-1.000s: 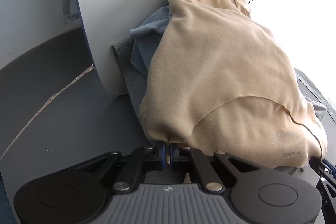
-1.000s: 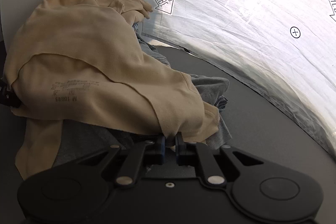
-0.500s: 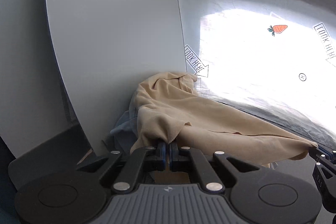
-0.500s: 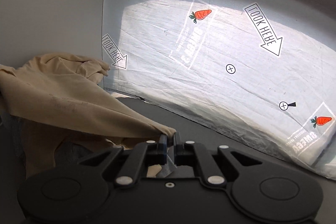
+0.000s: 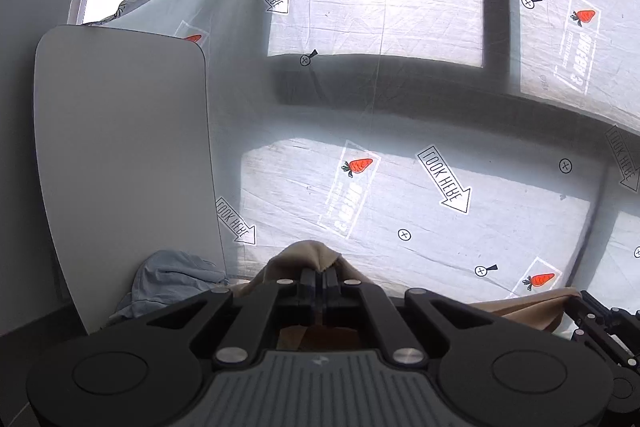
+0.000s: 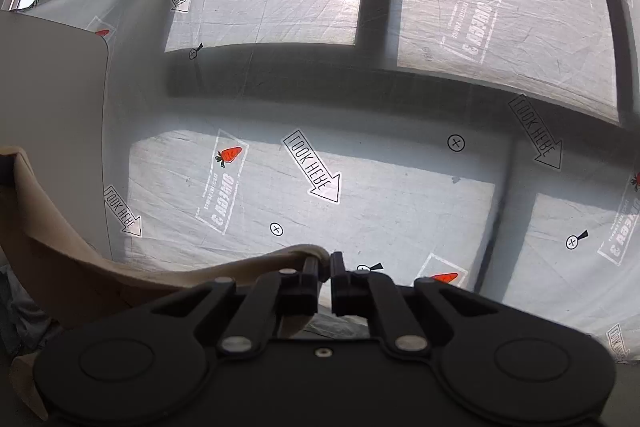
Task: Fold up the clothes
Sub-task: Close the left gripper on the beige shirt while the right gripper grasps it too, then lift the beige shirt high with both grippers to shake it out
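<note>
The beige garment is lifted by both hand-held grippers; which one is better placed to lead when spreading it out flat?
Probably the left. The left hand-held gripper is shut tight on the beige garment. The right hand-held gripper shows a small gap, with cloth only around its left finger, so its hold looks weaker.

Left wrist view: garment (image 5: 310,259) at lower centre, pinched in the left tool (image 5: 319,277); crumpled cloth (image 5: 172,279) to its lower left, before an upright board (image 5: 120,167) at frame left; printed sheeting (image 5: 400,107) behind all; right tool (image 5: 600,319) at lower right edge, garment spanning between.
</note>
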`<state>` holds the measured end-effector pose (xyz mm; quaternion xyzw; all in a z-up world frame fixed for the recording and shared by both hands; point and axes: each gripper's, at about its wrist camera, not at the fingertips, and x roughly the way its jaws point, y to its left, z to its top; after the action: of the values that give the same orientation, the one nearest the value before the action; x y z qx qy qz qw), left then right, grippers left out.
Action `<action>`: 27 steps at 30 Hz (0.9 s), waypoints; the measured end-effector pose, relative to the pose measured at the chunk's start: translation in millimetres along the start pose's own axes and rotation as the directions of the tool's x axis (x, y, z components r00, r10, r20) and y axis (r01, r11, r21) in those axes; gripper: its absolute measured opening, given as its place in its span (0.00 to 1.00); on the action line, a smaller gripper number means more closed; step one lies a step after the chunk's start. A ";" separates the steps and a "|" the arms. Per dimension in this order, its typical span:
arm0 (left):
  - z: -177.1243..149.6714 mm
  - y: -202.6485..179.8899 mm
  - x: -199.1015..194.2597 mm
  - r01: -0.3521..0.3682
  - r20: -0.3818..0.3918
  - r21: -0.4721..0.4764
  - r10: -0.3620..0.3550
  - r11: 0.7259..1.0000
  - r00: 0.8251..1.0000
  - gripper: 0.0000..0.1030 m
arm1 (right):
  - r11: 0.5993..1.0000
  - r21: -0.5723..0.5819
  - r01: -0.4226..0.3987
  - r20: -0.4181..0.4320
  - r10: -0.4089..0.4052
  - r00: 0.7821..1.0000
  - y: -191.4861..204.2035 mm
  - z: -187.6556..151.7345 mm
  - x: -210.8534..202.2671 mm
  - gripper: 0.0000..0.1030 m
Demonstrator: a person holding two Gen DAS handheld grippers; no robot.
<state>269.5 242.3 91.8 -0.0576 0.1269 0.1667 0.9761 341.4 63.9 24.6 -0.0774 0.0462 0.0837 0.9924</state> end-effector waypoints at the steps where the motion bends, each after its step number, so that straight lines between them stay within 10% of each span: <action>1: 2.3 -15.4 -10.7 0.027 0.020 0.004 -0.027 1.000 0.999 0.02 | 1.000 0.004 0.030 0.022 -0.030 0.999 -12.9 4.1 -10.6 0.05; 6: 15.9 -73.7 -57.8 0.155 0.115 -0.006 -0.154 0.988 0.981 0.02 | 0.981 0.053 0.187 0.138 -0.192 0.971 -91.2 29.8 -75.8 0.05; 15: 5.7 -145.5 -151.3 0.346 0.136 -0.061 -0.336 0.936 0.932 0.02 | 0.912 0.064 0.405 0.316 -0.403 0.859 -188.4 54.9 -207.3 0.05; 27: 20.1 -154.9 -283.0 0.477 0.321 -0.061 -0.436 0.877 0.841 0.02 | 0.879 0.140 0.457 0.438 -0.468 0.767 -246.0 75.2 -339.9 0.05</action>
<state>68.6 12.2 197.5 -0.1277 -0.0507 -0.0559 0.9889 56.2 -217.6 170.0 -0.0519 -0.2092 -0.1478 0.9652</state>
